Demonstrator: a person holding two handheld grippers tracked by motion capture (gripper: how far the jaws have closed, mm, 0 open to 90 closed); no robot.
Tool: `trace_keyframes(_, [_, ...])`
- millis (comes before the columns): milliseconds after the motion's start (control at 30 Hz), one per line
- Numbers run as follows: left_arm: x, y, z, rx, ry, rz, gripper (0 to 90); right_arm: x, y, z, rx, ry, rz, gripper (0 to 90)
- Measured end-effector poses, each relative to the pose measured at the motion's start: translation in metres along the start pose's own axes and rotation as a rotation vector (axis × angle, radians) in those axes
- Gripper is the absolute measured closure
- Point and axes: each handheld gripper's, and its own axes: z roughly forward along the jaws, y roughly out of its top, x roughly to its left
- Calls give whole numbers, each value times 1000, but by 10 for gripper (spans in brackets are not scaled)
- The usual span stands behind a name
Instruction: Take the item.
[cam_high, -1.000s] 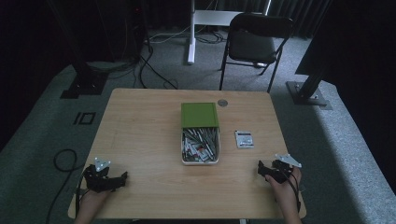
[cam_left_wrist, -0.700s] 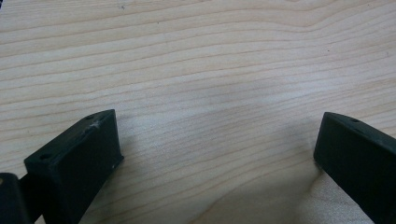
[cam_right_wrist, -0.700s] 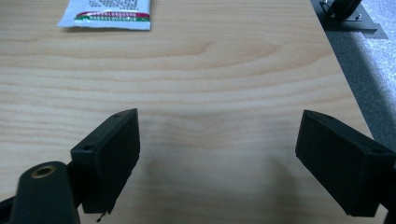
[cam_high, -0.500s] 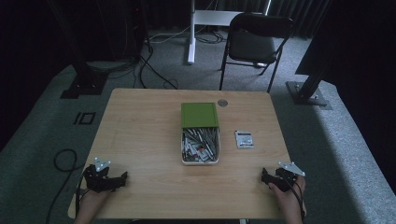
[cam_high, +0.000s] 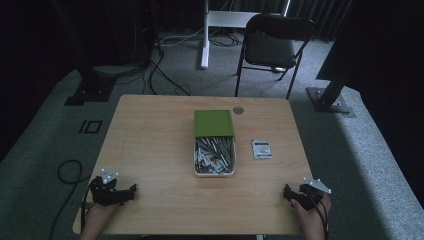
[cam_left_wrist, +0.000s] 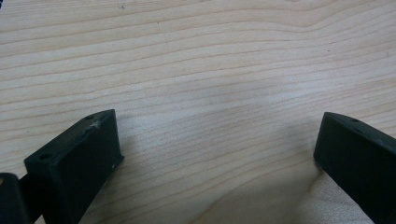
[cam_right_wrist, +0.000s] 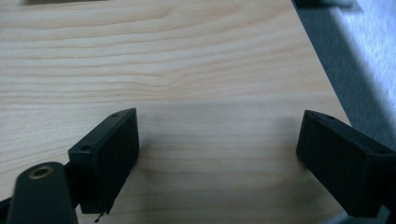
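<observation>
1. Nearest the person, the left gripper (cam_high: 131, 191) lies low at the near left corner of the wooden table (cam_high: 150, 145). In the left gripper view its two black jaws stand wide apart with bare wood grain between them, so it is spread and holds nothing.
2. The right gripper (cam_high: 288, 192) sits at the near right corner, close to the table's edge. In the right gripper view its jaws are likewise parted over bare wood, with grey carpet past the table's side. It grips nothing.
3. Both grippers are well apart from the things at the table's middle. This looks like a resting stance at the corners, which leaves the centre free for either hand to come in.
4. Farther in, at the middle, lies an open white tray (cam_high: 214, 173) heaped with small mixed pieces, too small to name. Its green lid (cam_high: 213, 123) lies at the far end, apparently overlapping it, so the contents are open from the near side.
5. Just right of the tray lies a small flat packet (cam_high: 261, 148), apart from it. It lies closer to the right gripper, so that hand seems the likelier one to take it.
6. Near the far edge is a small round grommet (cam_high: 238, 110).
7. Beyond the table stands a folding chair (cam_high: 270, 47) on the carpet.
</observation>
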Motion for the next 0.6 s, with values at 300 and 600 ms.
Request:
trace_keyframes(300, [0, 0, 0, 0, 0, 0, 13, -1, -1, 0, 0, -14, 15, 126])
trace_keyframes(600, [0, 0, 0, 0, 0, 0, 13, -1, -1, 0, -1, -13, 15, 125])
